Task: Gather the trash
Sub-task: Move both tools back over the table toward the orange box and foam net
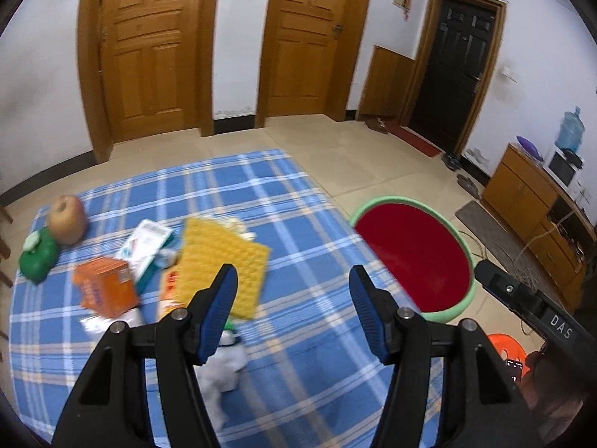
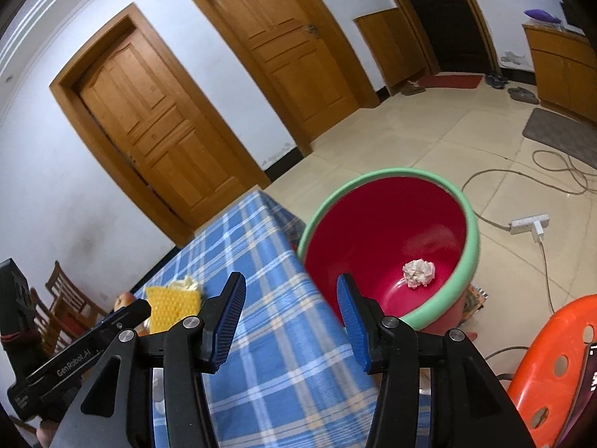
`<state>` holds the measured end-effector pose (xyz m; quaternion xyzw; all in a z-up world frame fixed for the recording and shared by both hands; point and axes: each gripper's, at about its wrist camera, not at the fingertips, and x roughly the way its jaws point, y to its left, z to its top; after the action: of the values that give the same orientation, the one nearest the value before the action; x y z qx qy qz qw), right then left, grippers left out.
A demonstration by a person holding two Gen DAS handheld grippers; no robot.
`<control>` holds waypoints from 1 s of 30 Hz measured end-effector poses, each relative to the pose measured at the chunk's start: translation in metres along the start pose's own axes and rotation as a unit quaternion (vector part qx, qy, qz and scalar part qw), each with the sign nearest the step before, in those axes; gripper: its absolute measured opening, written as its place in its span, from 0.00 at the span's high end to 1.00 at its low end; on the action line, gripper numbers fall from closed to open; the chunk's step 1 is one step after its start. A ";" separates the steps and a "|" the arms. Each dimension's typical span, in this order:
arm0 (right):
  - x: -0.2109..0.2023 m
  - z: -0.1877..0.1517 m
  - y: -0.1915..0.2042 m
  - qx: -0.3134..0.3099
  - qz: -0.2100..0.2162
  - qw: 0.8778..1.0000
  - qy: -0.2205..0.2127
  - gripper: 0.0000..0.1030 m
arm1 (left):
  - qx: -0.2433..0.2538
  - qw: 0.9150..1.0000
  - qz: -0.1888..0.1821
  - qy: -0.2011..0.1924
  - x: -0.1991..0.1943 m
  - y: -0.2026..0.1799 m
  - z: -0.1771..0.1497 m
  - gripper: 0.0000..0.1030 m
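One paper wad (image 2: 418, 273) in red bin (image 2: 440, 186); both tongs, left (image 1: 293, 311) and right (image 2: 291, 321), open, empty. Next: grab yellow sponge (image 1: 220, 261) off bench (image 1: 298, 224).

Walls: white, dark skirting.
Doors: two wooden doors (image 1: 145, 56), one dark door (image 1: 457, 71).
Floor: pale tiles (image 2: 440, 138), red doormat (image 2: 449, 81), grey mat (image 2: 559, 134).
Furniture: wooden cabinet (image 1: 522, 190), wooden chairs (image 2: 61, 306), orange plastic stool (image 2: 559, 366).
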<state>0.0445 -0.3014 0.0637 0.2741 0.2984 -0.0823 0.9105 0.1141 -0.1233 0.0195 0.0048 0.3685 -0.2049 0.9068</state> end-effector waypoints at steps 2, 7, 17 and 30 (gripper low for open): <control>0.002 -0.003 0.007 -0.005 0.003 1.000 0.004 0.49 | -0.010 1.000 0.009 -0.003 -0.005 0.011 -0.001 0.40; 0.009 -0.009 0.021 -0.013 0.009 1.000 0.016 0.48 | -0.030 0.999 0.040 -0.013 -0.015 0.043 -0.002 0.40; 0.027 -0.023 0.043 -0.034 0.006 0.998 0.044 0.43 | -0.082 0.993 0.089 -0.010 -0.017 0.113 -0.010 0.34; 0.058 -0.034 0.071 -0.056 0.008 0.995 0.082 0.35 | -0.108 0.989 0.103 0.020 0.015 0.158 -0.022 0.33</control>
<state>0.0969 -0.2223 0.0382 0.2308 0.3740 -0.0357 0.8976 0.1681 0.0195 -0.0289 -0.0508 0.4042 -0.0698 0.9106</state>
